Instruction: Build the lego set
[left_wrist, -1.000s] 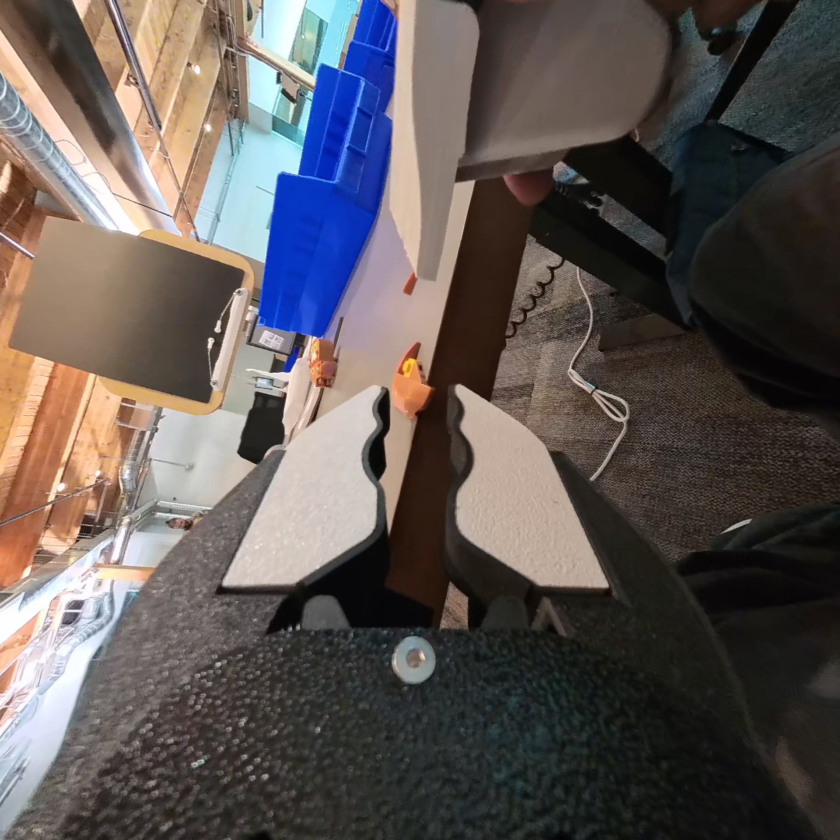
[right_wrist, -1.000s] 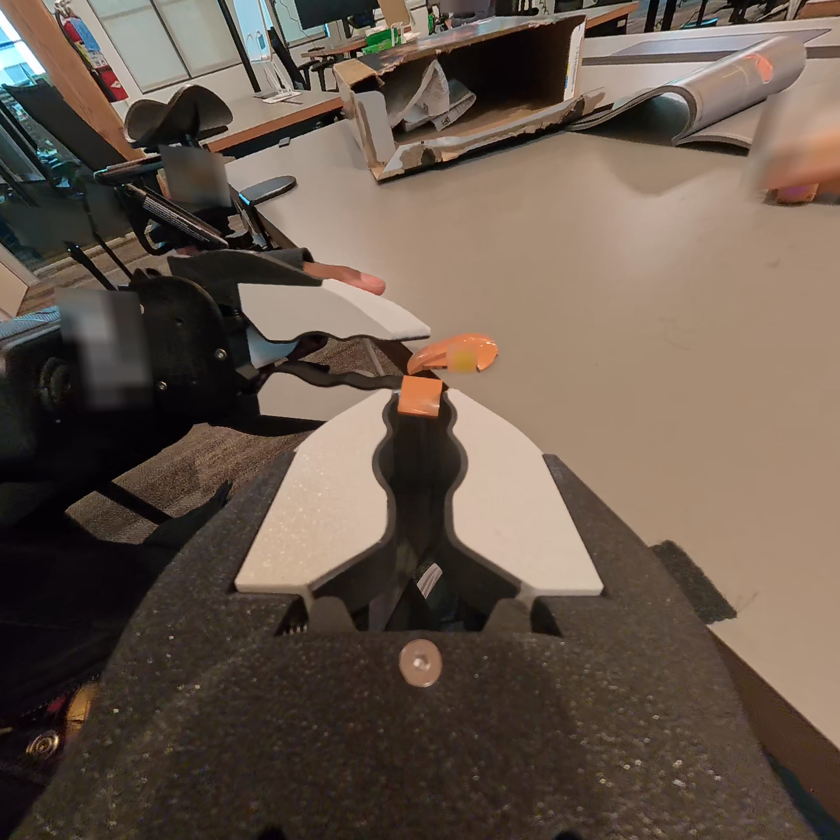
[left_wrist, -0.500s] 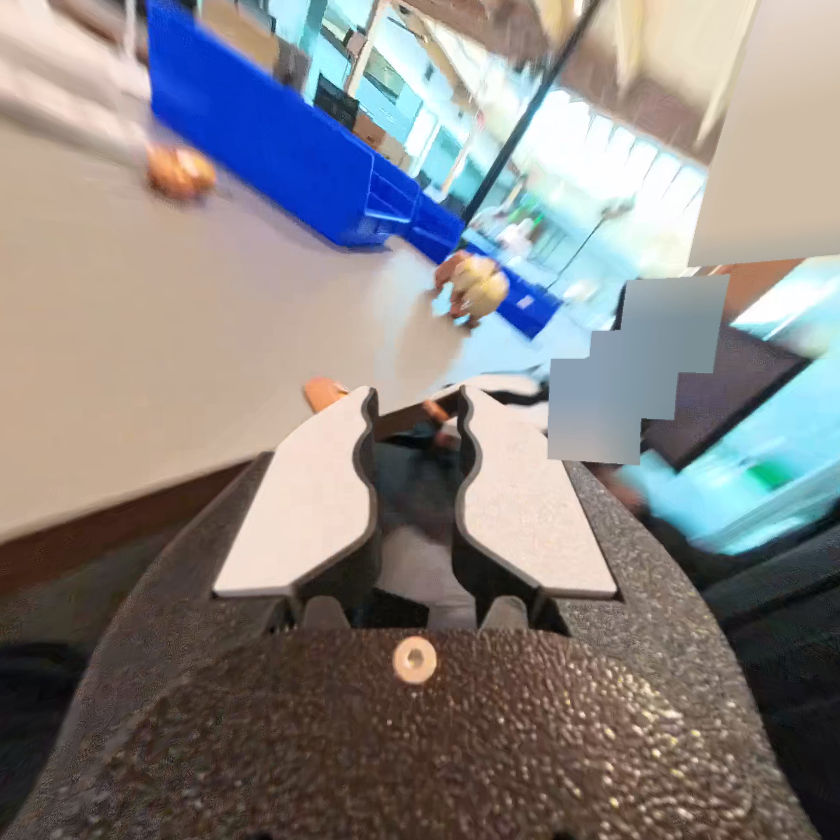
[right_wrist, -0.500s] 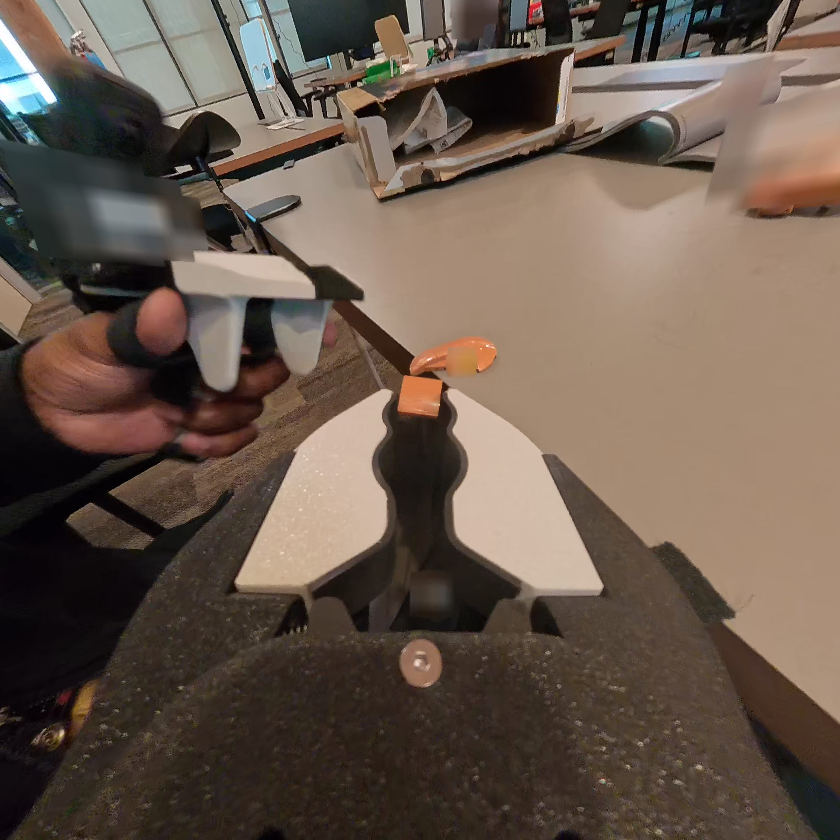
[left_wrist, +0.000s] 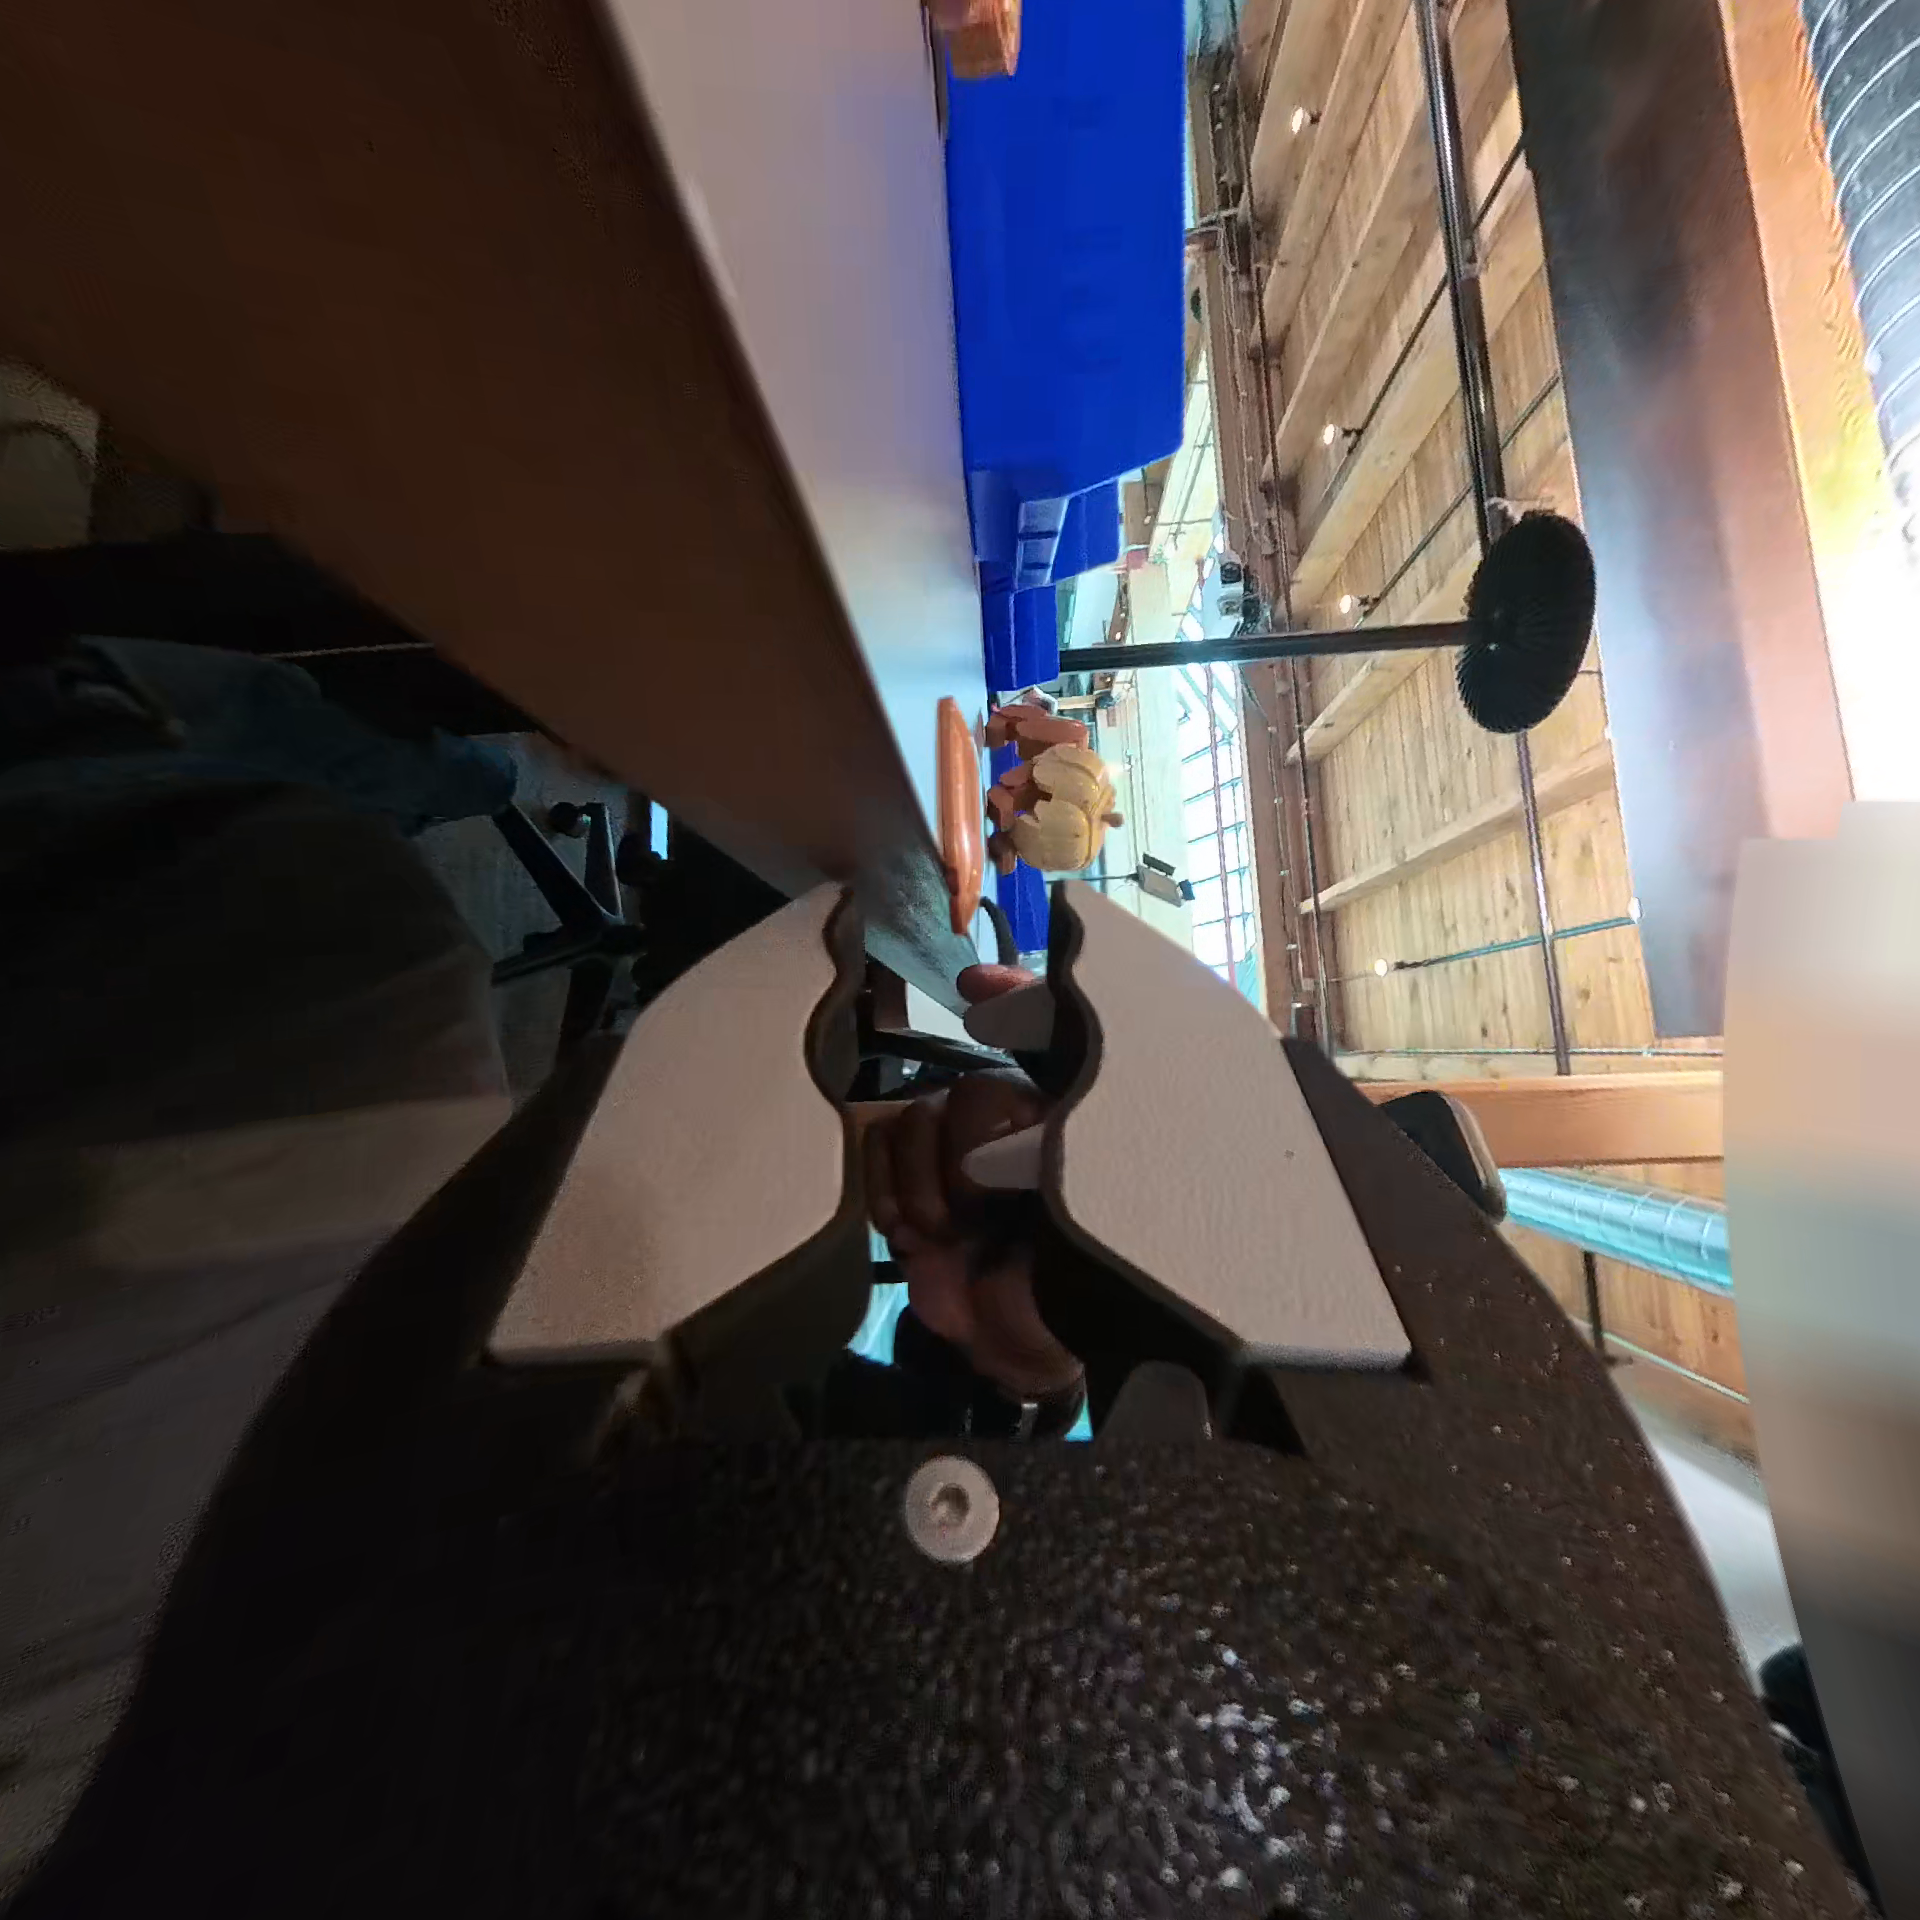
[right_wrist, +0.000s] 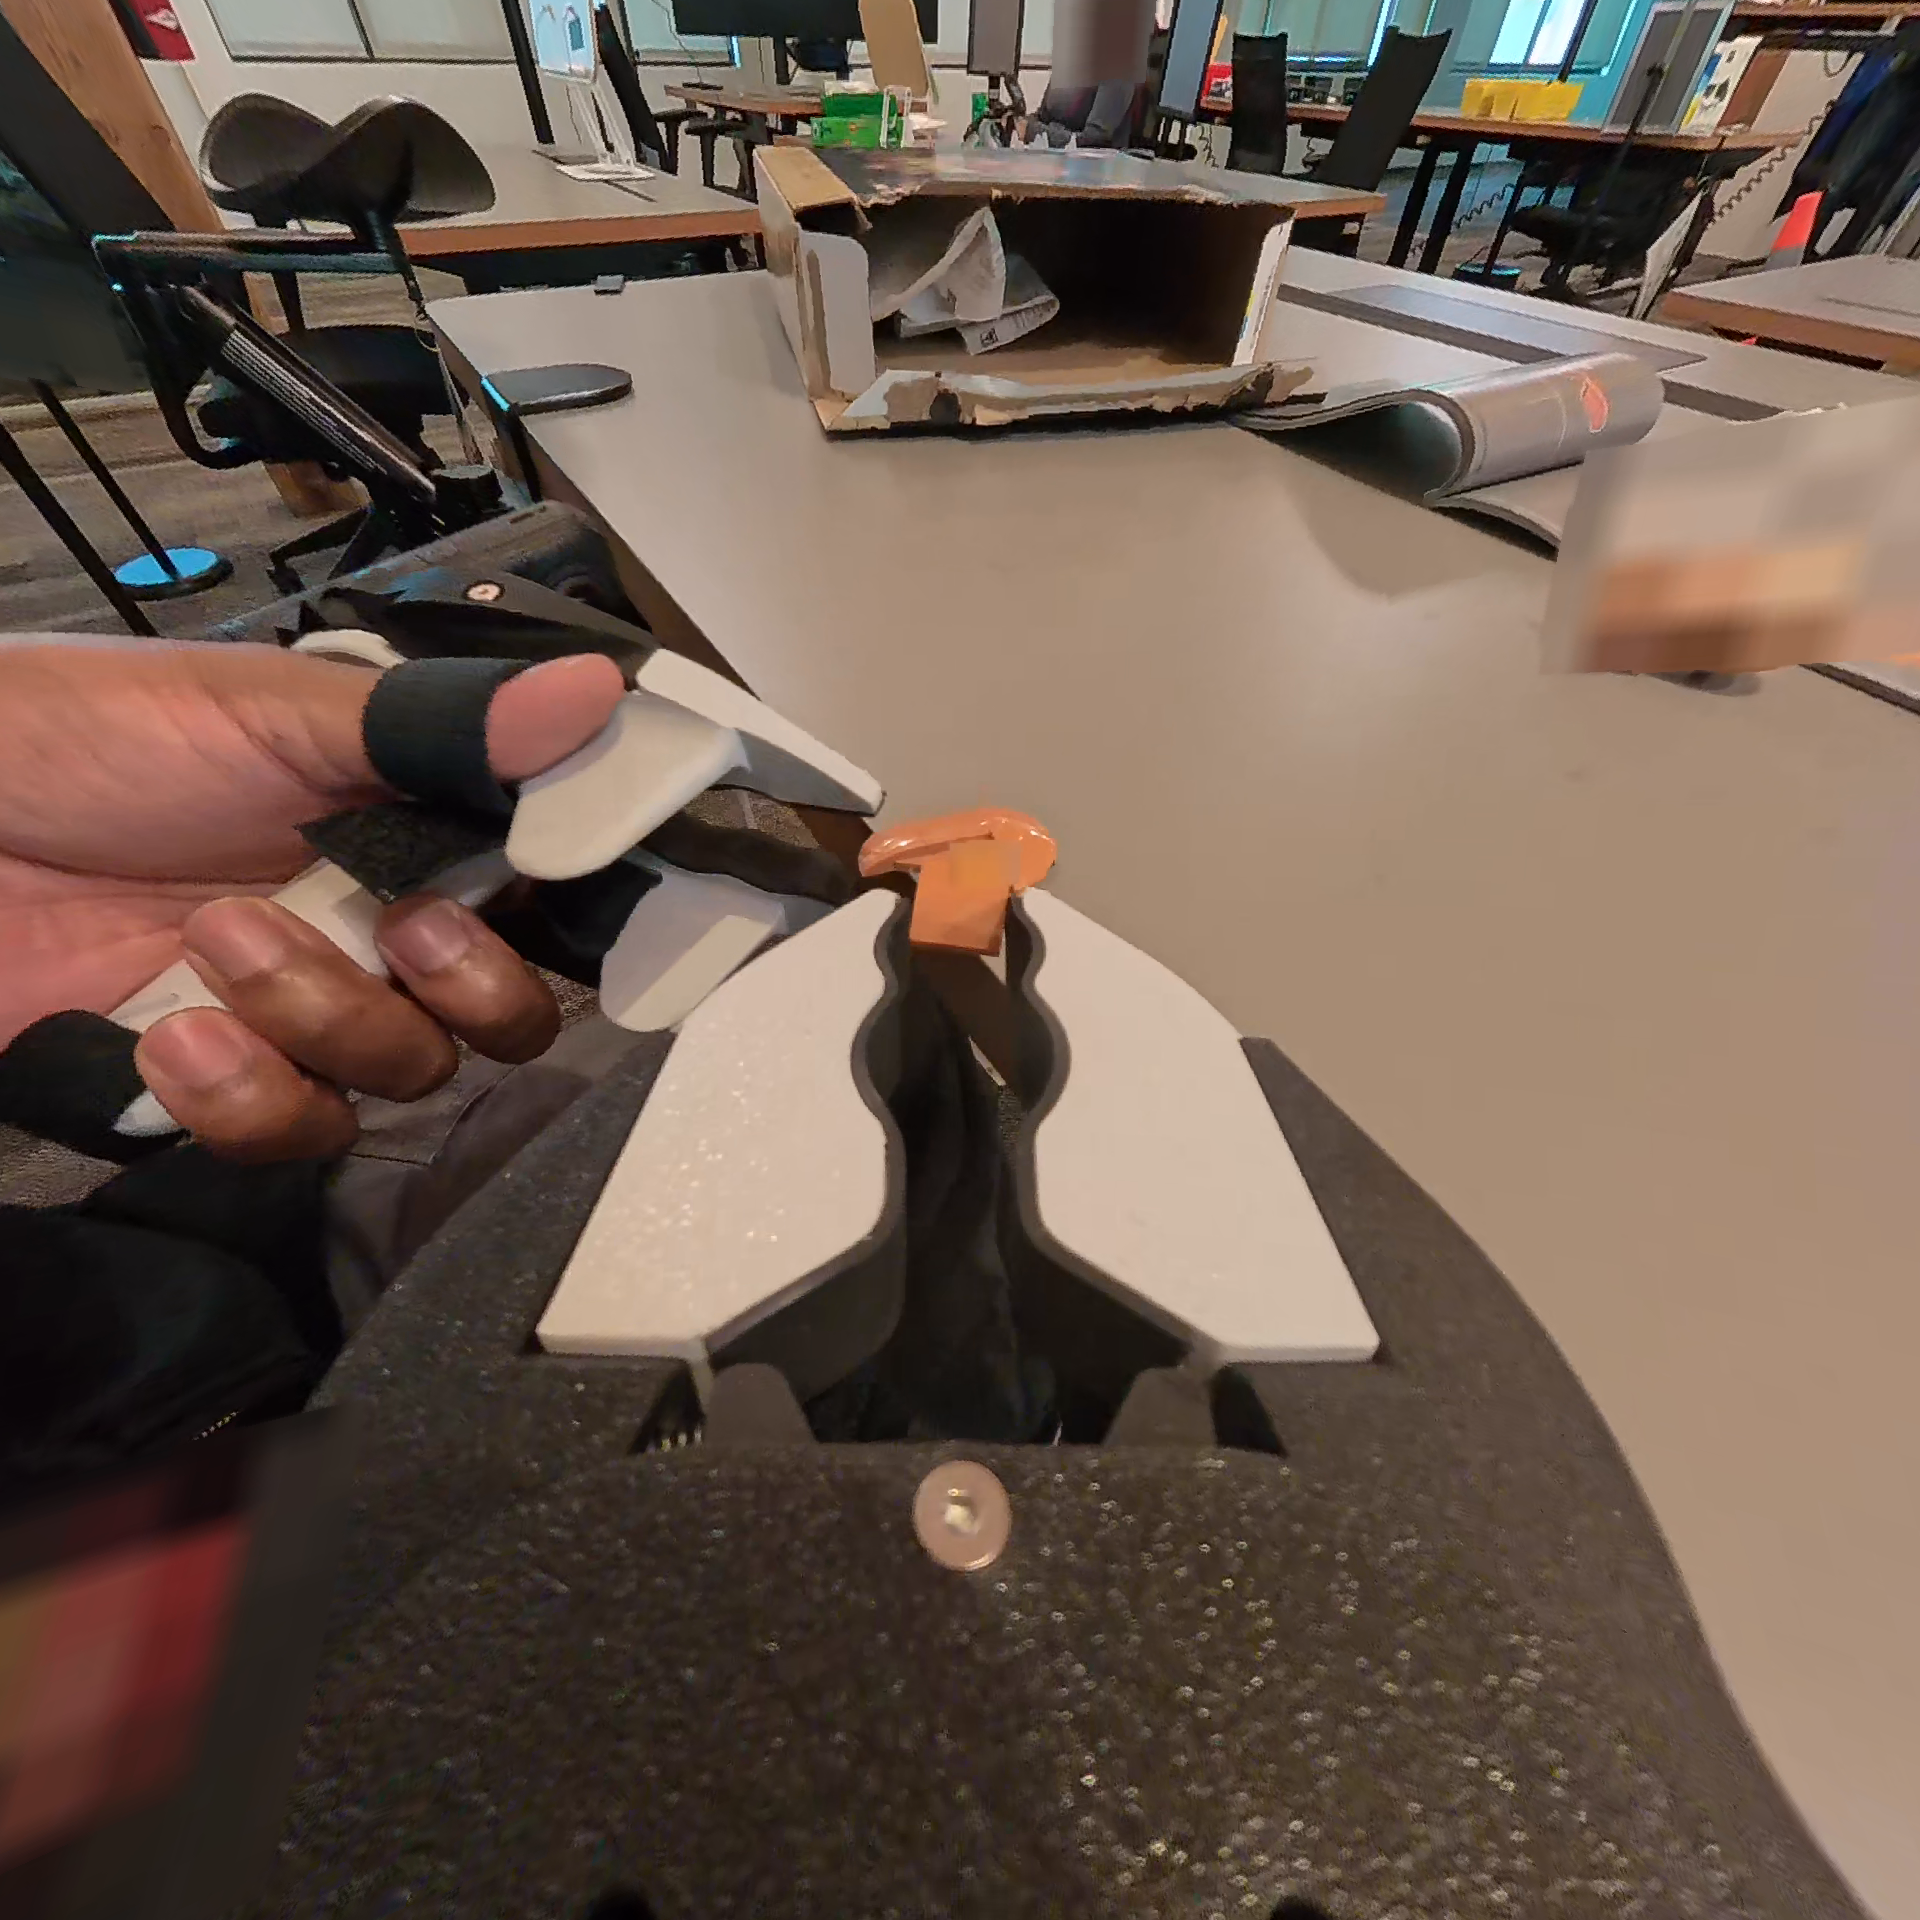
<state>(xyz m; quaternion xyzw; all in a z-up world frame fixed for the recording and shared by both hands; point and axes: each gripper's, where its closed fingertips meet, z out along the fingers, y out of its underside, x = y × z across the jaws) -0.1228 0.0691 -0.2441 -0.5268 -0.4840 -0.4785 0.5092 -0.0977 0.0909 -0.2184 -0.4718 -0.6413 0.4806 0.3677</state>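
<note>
Right gripper (right_wrist: 956, 914), centre of its frame: 2 grey fingers clamped on a small orange brick (right_wrist: 954, 902), held at the table's (right_wrist: 1299, 831) near edge. Just beyond it lies a curved orange piece (right_wrist: 961, 836); brick overlaps it, contact unclear.

Left gripper (left_wrist: 951, 920) rolled sideways, fingers apart with nothing between, tips at the table edge (left_wrist: 748, 582) near that curved piece (left_wrist: 958, 810). A tan-and-orange lego figure (left_wrist: 1049, 795) stands behind.

Torn cardboard box (right_wrist: 1029, 281) at top centre (open booklet (right_wrist: 1507, 436) beside it). Blue bins (left_wrist: 1065, 260) top centre, left view.
</note>
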